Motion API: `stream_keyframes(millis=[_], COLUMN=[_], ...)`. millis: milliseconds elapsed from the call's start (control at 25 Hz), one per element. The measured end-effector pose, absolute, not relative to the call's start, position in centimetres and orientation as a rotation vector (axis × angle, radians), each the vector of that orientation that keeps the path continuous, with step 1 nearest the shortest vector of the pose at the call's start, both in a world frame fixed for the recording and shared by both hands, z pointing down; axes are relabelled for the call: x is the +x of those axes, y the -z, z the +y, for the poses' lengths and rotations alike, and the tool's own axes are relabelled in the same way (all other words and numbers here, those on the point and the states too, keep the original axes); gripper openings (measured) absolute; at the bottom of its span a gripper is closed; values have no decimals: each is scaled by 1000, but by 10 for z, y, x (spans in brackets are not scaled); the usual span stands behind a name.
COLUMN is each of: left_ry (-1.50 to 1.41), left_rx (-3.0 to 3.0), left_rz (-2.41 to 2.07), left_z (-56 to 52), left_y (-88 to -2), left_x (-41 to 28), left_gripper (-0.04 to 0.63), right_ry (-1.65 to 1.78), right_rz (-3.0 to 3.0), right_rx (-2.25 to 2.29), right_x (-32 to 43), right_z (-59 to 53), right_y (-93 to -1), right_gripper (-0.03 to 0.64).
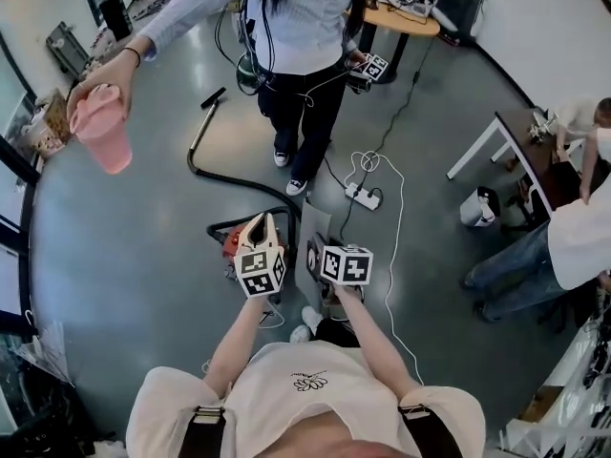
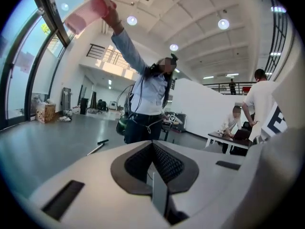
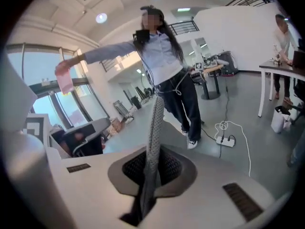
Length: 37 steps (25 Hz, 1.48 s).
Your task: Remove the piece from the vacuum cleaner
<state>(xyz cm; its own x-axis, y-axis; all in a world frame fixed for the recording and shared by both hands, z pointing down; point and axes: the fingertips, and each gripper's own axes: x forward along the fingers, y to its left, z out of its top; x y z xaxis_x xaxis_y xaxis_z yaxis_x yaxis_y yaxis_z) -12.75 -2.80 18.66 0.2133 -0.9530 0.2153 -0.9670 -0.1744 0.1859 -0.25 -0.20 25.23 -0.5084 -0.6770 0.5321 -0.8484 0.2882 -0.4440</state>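
Floor area, open hall. Red and black canister vacuum cleaner (image 1: pixel 232 244) sits on the grey floor (image 1: pixel 143 256), just ahead of both tools. Its black hose (image 1: pixel 224 177) curves away to a metal wand (image 1: pixel 201 127) lying flat on the floor.

Left tool (image 1: pixel 263 225): jaws pressed together to a point, nothing between them; held over the vacuum body. Left gripper view confirms the textured pads (image 2: pixel 167 163) meet at the centre line.

Right tool (image 3: pixel 156 106): jaws pressed together, seen as one narrow textured strip, pinching nothing. It is held beside the left tool, approx. level with it.

Pink tapered plastic container (image 1: pixel 103 130) is in the raised hand (image 1: pixel 116 69) of a standing person in a pale blue shirt (image 1: pixel 305 27), arm stretched out, well apart from the vacuum.

Misc.: white power strip (image 1: pixel 363 196) with white cable on the floor near that person's feet; dark-topped counter (image 1: pixel 520 132) w/ white legs at right, and a small white bin (image 1: pixel 475 208) near it.
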Motion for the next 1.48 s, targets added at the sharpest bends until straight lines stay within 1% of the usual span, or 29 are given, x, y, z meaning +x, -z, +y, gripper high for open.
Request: stream_keyframes(millis=[200, 400, 760, 1480], left_ry=[61, 92, 141, 127], left_rx=[2305, 2366, 2408, 2412], left_rz=[-1890, -1947, -1985, -1940], left_z=[-22, -24, -33, -41], left_y=[-113, -88, -72, -75], left_x=[-124, -128, -124, -112], left_gripper=[0, 0, 0, 0], right_ry=[-971, -808, -631, -628], right_rz=[-2490, -2550, -2577, -2604], right_rx=[1472, 1510, 1580, 1616], right_x=[24, 31, 36, 44], right_z=[-4, -13, -23, -27], right_y=[-169, -133, -107, -97], right_gripper=[23, 23, 23, 23])
